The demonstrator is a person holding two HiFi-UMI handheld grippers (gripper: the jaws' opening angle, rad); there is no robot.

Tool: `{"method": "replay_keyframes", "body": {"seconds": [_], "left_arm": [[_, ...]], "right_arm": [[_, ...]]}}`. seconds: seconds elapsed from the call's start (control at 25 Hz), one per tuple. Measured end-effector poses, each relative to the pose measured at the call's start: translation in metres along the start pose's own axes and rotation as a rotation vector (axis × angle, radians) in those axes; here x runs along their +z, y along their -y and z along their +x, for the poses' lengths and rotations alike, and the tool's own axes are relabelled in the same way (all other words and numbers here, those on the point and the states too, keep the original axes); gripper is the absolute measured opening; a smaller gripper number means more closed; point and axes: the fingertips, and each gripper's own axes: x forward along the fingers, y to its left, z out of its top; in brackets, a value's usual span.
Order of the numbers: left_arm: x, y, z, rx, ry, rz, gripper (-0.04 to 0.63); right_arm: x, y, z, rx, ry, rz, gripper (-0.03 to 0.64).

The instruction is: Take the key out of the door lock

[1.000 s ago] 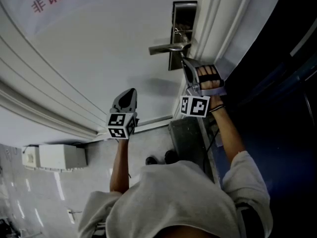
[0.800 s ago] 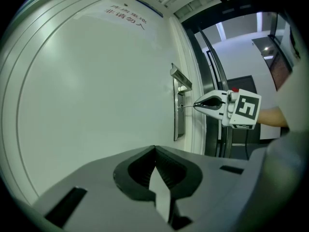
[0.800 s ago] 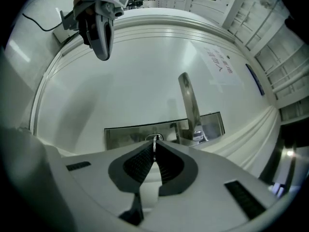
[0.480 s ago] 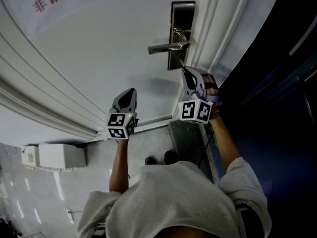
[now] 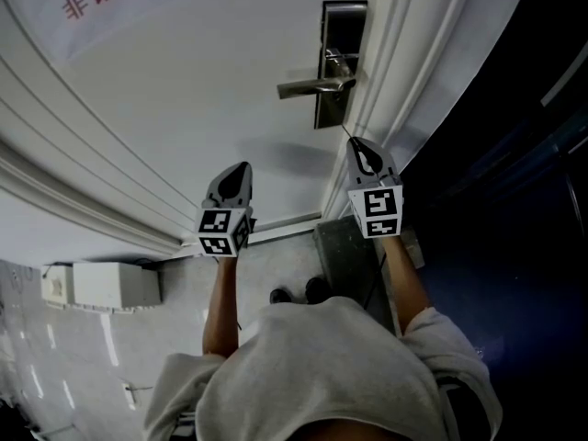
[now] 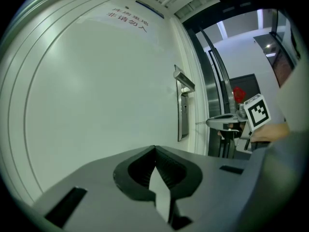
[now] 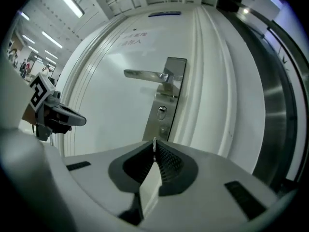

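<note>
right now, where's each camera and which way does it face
head view: on the person's head, steeply down at door, lock plate, left gripper, right gripper; forearms and shoulders show.
left gripper view: along that gripper's shut jaws at the door; right gripper at right.
right gripper view: along jaws shut on the key, at the lever handle; left gripper at left.
shared: both gripper views show the lock plate.

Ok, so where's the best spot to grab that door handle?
Probably the straight bar of the door handle, near its free end, away from the lock plate. It lies level and stands off the door, so jaws coming straight at the door could close above and below it.
</note>
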Motion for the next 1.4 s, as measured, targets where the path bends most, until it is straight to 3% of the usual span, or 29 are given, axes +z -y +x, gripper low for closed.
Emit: {"method": "replay_keyframes", "body": {"seconds": [0.32,1.04,1.4], "left_arm": [[0.001,-0.008,-0.004,0.024,0.002,-0.002,0.017],[-0.002,-0.061,-0.057,0.197,0.013,-0.018,0.017],[0.002,-0.073,-0.065,0.227,0.019,-0.016,0.017]], "right_arm": [[-0.028,-0.002,-0.007,0.021,-0.009,0.156,0.029],[0.010,-0.088,0.036,0.217,0.067,0.131,0.029],[0.018,-0.101,0.044,0.243,0.077,0.126,0.029]]}}
